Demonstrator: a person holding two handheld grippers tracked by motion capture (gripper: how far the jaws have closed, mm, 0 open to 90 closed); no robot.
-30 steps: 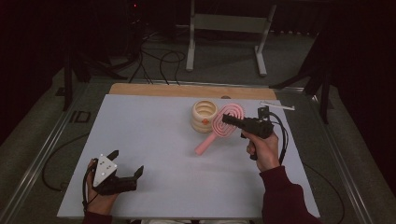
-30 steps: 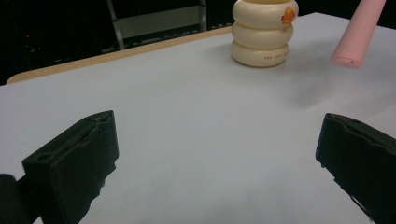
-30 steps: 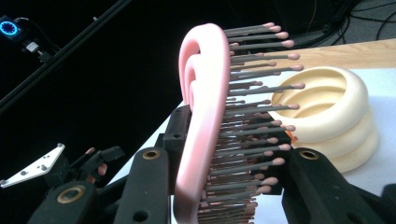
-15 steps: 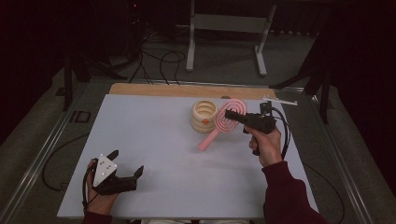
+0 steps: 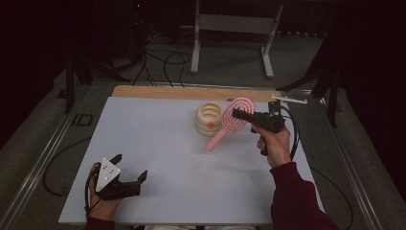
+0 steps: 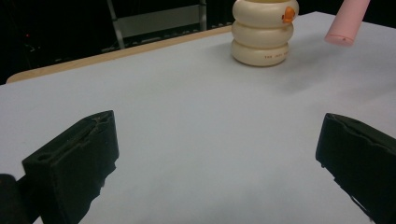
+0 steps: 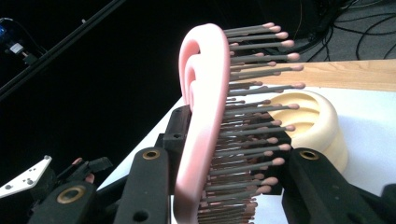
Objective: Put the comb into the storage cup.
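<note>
White tabletop, pink hairbrush clamped by its head in right hand-held gripper, handle hanging clear above table

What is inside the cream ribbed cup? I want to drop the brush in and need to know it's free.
The cream cup looks hollow: its inner rings show, with nothing in them. Its bottom is hidden by its wall and, in the right gripper view, by the pink brush.
</note>
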